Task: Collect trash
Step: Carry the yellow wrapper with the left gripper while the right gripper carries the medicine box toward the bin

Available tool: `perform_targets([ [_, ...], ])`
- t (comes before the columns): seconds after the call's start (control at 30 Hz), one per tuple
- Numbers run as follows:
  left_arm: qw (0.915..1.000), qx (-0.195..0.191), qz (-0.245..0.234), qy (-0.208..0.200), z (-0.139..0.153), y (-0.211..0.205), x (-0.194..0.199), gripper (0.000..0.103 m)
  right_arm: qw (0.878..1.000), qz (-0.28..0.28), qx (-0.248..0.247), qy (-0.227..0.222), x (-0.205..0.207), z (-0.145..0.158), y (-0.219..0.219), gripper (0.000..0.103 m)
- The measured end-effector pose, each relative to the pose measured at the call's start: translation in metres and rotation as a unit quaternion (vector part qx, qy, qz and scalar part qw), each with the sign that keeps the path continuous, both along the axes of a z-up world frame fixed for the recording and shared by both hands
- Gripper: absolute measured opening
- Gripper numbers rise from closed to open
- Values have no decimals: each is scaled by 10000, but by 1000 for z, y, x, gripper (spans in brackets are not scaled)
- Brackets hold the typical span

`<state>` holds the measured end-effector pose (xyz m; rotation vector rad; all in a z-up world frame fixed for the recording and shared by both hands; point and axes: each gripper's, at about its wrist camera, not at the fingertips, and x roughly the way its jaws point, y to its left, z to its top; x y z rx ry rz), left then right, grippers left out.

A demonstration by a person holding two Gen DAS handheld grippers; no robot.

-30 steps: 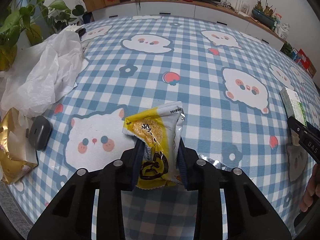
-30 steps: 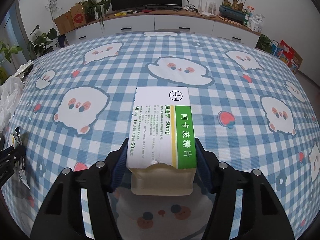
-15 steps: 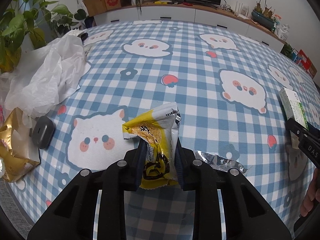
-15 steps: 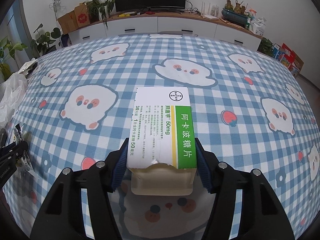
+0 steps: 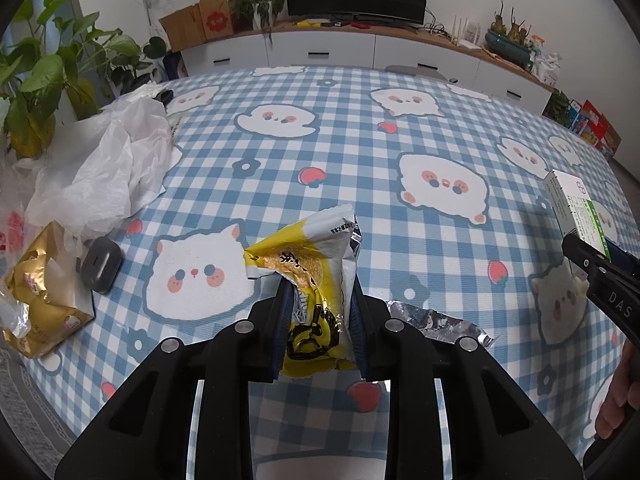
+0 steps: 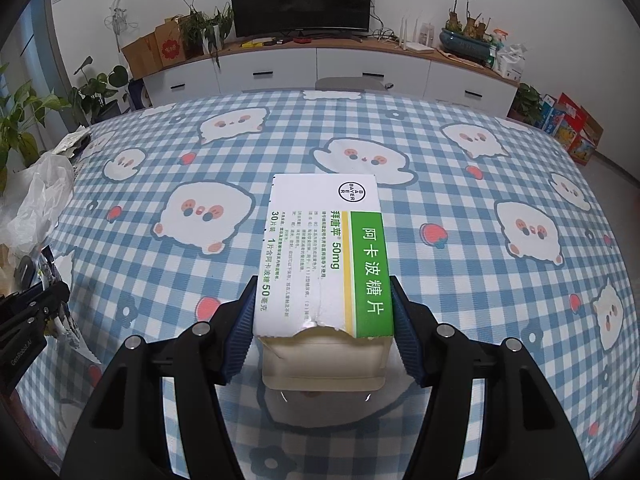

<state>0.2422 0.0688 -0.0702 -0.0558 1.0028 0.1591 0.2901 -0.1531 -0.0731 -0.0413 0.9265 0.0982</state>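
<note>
Left tongs (image 5: pixel 318 320): clamped on a yellow-and-white snack wrapper (image 5: pixel 310 272), crumpled, upper part standing up out of the grip above the counter (image 5: pixel 360 128). Pads (image 5: pixel 280 328) pressed against both sides of the wrapper's lower half.

Right tongs (image 6: pixel 323 320): clamped on a white-and-green medicine box (image 6: pixel 328 256), long axis pointing away from the camera, printed face up, torn near end between the blue ribbed pads (image 6: pixel 240 332). Same box (image 5: pixel 576 208) visible at the right edge of the left wrist view, raised over the counter, with the right tongs (image 5: pixel 590 258) beneath it and part of a hand (image 5: pixel 616 408) at the lower right.

Counter covering: blue-and-white checked cloth printed with white cartoon animals, red fruit and dark flowers.

On the counter, left wrist view: strip of crumpled silver foil (image 5: pixel 436 322) lying flat just right of the left tongs; small grey rounded case (image 5: pixel 101 265) near the left edge; torn gold packet (image 5: pixel 40 300) beside the case, at the counter's corner; heap of white plastic bag (image 5: pixel 104 168) behind both, farther along the left edge. Bag (image 6: pixel 36 204) also at the left margin of the right wrist view, above the left tongs (image 6: pixel 28 320).

Background: leafy plant (image 5: pixel 44 76) at left; white low cabinet (image 6: pixel 320 68) carrying a dark screen (image 6: pixel 300 0), cardboard boxes and potted plants.
</note>
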Motion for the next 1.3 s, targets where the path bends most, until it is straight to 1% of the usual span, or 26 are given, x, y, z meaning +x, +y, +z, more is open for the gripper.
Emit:
perform_targets([
  [0.3, 9998, -139, 15, -119, 15, -3, -25, 26, 9997, -54, 68, -210, -31, 21, -6, 58],
  [0.4, 9996, -231, 23, -182, 23, -2, -35, 26, 9995, -90, 96, -297, -42, 30, -10, 58],
  [0.57, 9992, -241, -13, -315, 40, -7, -52, 26, 9987, -94, 81, -495, -65, 46, -14, 58],
  [0.73, 9987, -261, -93, -420, 53, -14, -68, 26, 9983, -83, 104, -569, -88, 56, -19, 58],
  [1.07, 9978, -331, -237, -521, 59, -30, -115, 26, 9978, -29, 82, -659, -133, 63, -22, 58],
  [1.3, 9975, -367, -321, -504, 53, -38, -138, 26, 9976, -5, 163, -677, -161, 65, -25, 58],
])
